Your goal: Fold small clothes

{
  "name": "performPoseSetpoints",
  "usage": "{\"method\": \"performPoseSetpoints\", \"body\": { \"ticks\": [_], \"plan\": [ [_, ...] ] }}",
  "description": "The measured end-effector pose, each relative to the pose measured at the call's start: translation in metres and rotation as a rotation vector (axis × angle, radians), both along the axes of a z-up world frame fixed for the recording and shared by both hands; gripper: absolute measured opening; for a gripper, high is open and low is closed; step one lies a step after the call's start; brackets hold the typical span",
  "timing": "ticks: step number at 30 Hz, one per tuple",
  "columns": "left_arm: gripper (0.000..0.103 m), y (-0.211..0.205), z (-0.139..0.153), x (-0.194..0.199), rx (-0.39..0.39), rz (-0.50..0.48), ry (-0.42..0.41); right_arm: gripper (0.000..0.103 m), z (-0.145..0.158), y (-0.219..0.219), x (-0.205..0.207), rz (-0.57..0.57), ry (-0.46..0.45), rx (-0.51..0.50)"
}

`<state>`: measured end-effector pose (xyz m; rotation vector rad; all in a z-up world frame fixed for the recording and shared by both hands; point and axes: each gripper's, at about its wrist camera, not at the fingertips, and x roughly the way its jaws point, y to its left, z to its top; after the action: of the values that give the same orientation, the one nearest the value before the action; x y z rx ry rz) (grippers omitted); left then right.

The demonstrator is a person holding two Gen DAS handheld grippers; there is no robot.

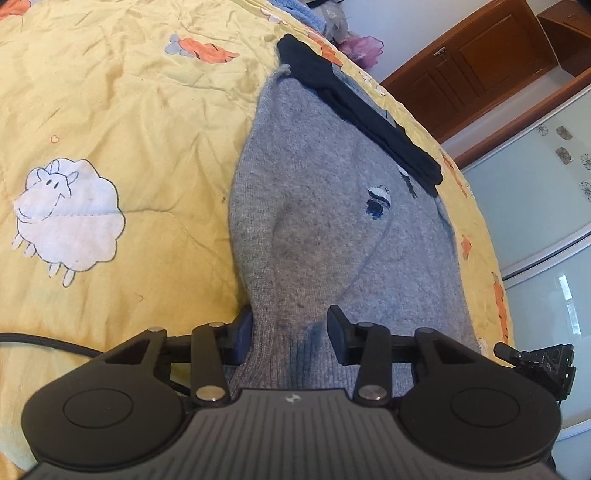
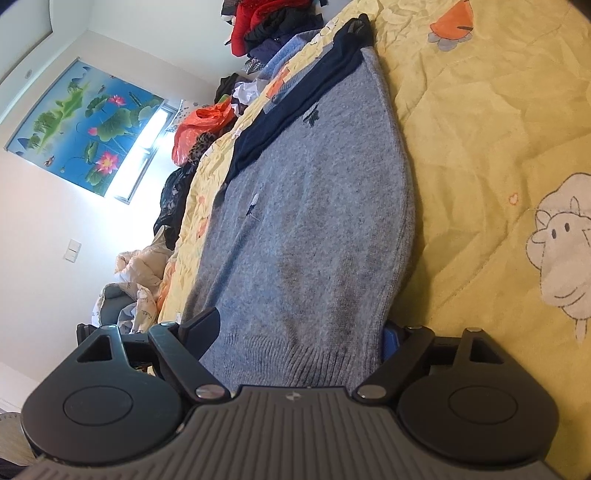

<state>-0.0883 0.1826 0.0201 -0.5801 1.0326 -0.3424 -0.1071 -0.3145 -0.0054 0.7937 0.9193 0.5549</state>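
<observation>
A small grey knit sweater (image 1: pixel 332 206) with a navy collar (image 1: pixel 362 118) lies spread on a yellow quilt (image 1: pixel 122 110). My left gripper (image 1: pixel 290 334) is open, its two fingers straddling the ribbed hem, one finger (image 1: pixel 338 332) lying on top of the knit. In the right wrist view the same sweater (image 2: pixel 314 206) stretches away from the camera, navy collar (image 2: pixel 295 110) far off. My right gripper (image 2: pixel 295 336) is open wide around the ribbed hem, with one finger (image 2: pixel 201 326) at the left edge and the other partly hidden under the right edge.
The quilt (image 2: pixel 498 129) has a white sheep patch (image 1: pixel 70 218) and orange patches. A black cable (image 1: pixel 48 341) runs at the left. Piles of clothes (image 2: pixel 266 26) and an orange bag (image 2: pixel 199 125) lie beyond the bed. A wooden cabinet (image 1: pixel 480 55) and glass doors stand at the right.
</observation>
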Motion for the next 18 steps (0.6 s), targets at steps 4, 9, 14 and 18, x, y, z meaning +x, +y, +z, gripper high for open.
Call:
{"method": "performPoseSetpoints", "body": {
  "ticks": [4, 9, 14, 18],
  "plan": [
    [0.013, 0.005, -0.006, -0.005, 0.007, 0.015, 0.021, 0.044, -0.013, -0.001, 0.001, -0.012, 0.042, 0.008],
    [0.007, 0.009, 0.000, -0.011, 0.040, 0.008, -0.014, 0.018, -0.023, -0.015, -0.008, -0.049, 0.053, 0.046],
    [0.006, 0.003, 0.031, -0.011, 0.064, -0.037, -0.142, 0.017, 0.002, -0.017, -0.010, -0.046, -0.031, 0.053],
    [0.006, 0.012, 0.056, 0.010, 0.002, 0.015, -0.251, 0.016, 0.032, -0.028, 0.008, -0.071, -0.116, 0.086]
  ]
}}
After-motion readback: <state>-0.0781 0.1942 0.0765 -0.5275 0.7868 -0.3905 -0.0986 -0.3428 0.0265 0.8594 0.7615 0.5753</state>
